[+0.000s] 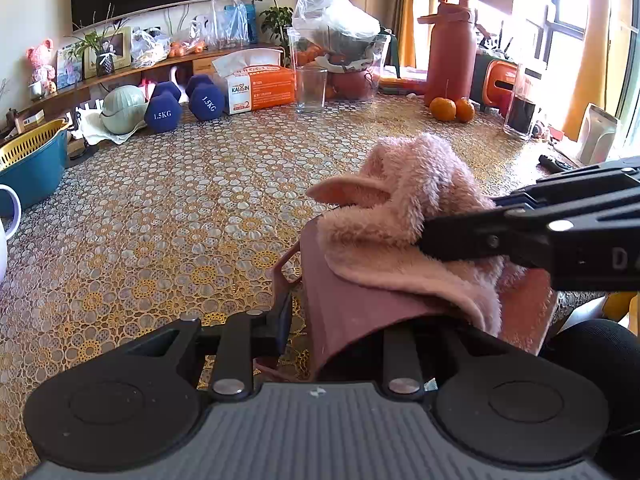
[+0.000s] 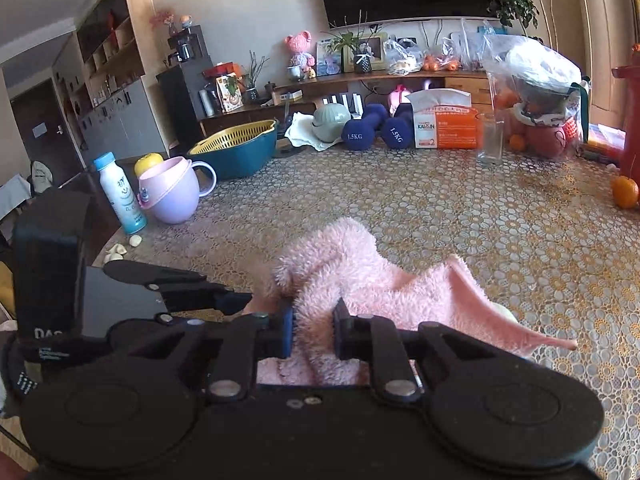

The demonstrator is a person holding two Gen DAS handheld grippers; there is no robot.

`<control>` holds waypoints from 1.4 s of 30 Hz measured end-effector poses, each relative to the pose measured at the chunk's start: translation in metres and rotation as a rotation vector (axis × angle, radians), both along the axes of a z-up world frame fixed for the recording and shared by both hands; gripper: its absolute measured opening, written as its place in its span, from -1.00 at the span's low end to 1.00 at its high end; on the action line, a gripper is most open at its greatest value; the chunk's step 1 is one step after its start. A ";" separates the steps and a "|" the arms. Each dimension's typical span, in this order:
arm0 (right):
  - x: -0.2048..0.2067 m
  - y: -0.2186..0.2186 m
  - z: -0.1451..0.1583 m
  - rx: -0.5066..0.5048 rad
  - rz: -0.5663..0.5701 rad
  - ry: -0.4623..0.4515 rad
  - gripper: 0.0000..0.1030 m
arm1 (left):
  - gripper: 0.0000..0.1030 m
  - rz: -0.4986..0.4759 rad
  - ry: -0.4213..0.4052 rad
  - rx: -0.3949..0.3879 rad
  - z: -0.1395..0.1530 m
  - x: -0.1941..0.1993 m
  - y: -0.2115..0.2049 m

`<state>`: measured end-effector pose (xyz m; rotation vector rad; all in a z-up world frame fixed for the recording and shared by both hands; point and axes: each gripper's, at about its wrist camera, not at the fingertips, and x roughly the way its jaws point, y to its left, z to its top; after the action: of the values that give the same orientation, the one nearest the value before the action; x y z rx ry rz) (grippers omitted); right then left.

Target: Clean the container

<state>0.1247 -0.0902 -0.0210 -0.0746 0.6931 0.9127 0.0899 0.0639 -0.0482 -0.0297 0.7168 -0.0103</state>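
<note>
A mauve plastic container (image 1: 352, 304) is held just above the patterned tablecloth (image 1: 168, 216). My left gripper (image 1: 340, 332) is shut on its near wall; only the left finger shows, the other is hidden behind the wall. A fluffy pink cloth (image 1: 404, 184) lies bunched over the container's top. My right gripper (image 1: 424, 236) comes in from the right and is shut on this cloth (image 2: 360, 280). In the right wrist view the right gripper (image 2: 314, 328) pinches a fold of it, and the left gripper (image 2: 236, 300) sits at the left. The cloth hides the container there.
At the table's back stand an empty glass (image 1: 311, 88), a tissue box (image 1: 260, 88), two blue dumbbells (image 1: 164, 108), a red flask (image 1: 452, 48) and two oranges (image 1: 452, 109). A teal basket (image 2: 236, 148), lilac cup (image 2: 172, 192) and white bottle (image 2: 120, 192) occupy the left side.
</note>
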 end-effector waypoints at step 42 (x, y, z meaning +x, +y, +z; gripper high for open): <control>-0.016 0.005 -0.002 0.008 0.024 0.023 -0.65 | -0.72 0.104 0.047 -0.073 0.002 -0.006 0.023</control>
<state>0.1083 -0.0851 -0.0229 -0.0658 0.7111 0.9399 0.0842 0.0868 -0.0460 -0.1371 0.7605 0.0635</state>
